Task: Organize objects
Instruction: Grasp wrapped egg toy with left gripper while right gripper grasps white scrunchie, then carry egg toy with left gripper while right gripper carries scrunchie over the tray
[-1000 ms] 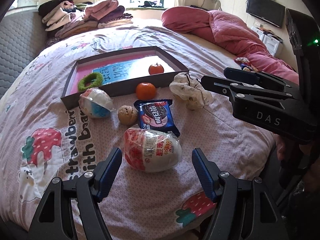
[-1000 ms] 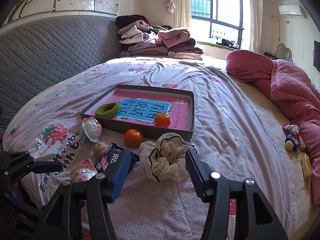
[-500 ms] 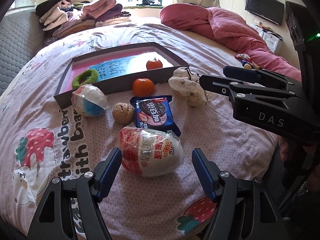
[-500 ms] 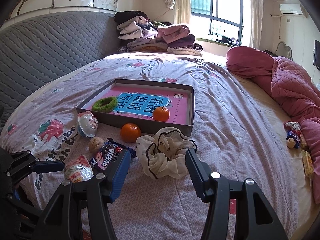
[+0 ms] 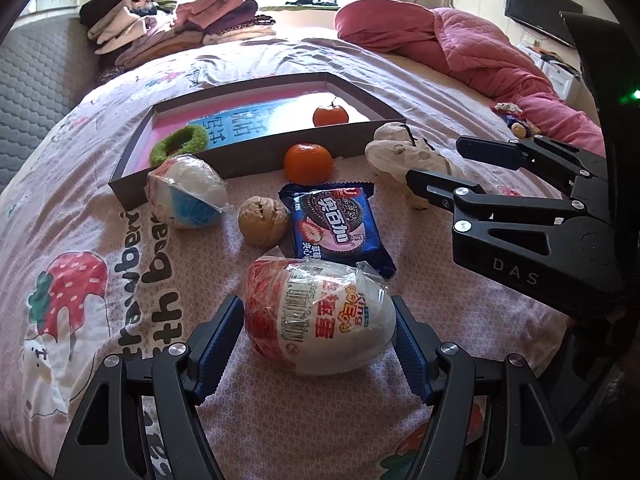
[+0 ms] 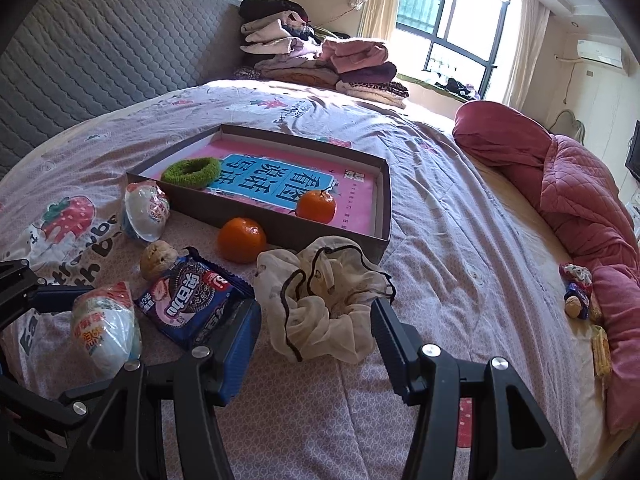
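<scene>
My left gripper [image 5: 318, 346] is open, its jaws on either side of a red-and-white wrapped toy egg [image 5: 318, 322] lying on the bedspread; the egg also shows in the right wrist view [image 6: 105, 326]. My right gripper [image 6: 316, 344] is open, its jaws astride a cream scrunchie [image 6: 320, 300]. A shallow brown box [image 5: 256, 160] with a pink and blue base holds a green hair ring [image 5: 179, 144] and an orange [image 5: 330, 115]. In front of it lie another orange [image 5: 308, 163], a blue cookie pack [image 5: 335, 226], a walnut [image 5: 263, 221] and a blue-and-white egg [image 5: 186, 196].
Folded clothes [image 6: 316, 62] are stacked at the far end of the bed. A pink quilt [image 6: 576, 184] lies along the right side with small toys [image 6: 576, 292] beside it. A grey padded headboard [image 6: 88, 48] stands on the left.
My left gripper has moved forward so the red-and-white egg now lies between its jaws. My right gripper has moved forward and closer over the cream scrunchie.
</scene>
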The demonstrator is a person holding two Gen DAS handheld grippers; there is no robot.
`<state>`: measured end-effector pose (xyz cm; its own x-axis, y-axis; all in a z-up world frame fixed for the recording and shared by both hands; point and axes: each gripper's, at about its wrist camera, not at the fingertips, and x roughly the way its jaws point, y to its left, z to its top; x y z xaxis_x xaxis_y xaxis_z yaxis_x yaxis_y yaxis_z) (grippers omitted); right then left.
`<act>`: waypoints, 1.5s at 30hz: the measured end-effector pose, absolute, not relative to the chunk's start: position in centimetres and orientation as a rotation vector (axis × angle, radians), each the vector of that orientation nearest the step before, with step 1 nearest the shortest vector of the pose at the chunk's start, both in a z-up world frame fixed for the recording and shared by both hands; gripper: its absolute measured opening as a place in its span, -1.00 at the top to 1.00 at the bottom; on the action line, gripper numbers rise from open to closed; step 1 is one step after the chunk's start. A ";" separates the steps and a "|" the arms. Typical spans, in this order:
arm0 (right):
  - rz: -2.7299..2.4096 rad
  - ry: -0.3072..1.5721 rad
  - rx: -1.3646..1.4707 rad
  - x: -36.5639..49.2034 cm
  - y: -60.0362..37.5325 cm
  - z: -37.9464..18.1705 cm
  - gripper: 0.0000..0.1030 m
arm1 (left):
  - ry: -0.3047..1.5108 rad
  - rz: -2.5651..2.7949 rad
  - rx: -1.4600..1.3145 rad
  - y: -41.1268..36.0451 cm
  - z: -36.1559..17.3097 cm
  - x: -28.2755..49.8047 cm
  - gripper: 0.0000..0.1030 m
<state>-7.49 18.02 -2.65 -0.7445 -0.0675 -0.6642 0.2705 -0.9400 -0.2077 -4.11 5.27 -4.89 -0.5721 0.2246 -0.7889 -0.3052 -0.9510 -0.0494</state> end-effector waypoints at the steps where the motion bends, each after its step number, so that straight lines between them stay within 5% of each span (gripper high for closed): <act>1: -2.745 0.467 1.022 -7.7 17.8 -2.8 -0.09 | 0.130 2.544 -1.260 5.2 -5.0 -4.2 -0.43; 5: -2.757 0.551 1.037 -8.9 17.2 -3.7 0.00 | 0.105 2.553 -1.270 4.8 -5.2 -4.6 -0.43; 9: -2.746 0.575 1.061 -9.6 17.1 -4.5 0.47 | 0.076 2.561 -1.272 4.4 -5.5 -5.0 -0.43; 13: -2.727 0.498 1.064 -9.6 17.5 -4.6 0.61 | 0.059 2.550 -1.265 4.3 -5.6 -5.0 -0.32; 26: -2.702 0.202 1.020 -9.0 19.8 -3.0 0.71 | 0.075 2.575 -1.223 3.9 -5.1 -4.5 -0.22; 45: -2.682 0.044 0.836 -6.9 20.3 0.6 0.71 | 0.067 2.642 -1.106 3.1 -1.9 -3.9 -0.22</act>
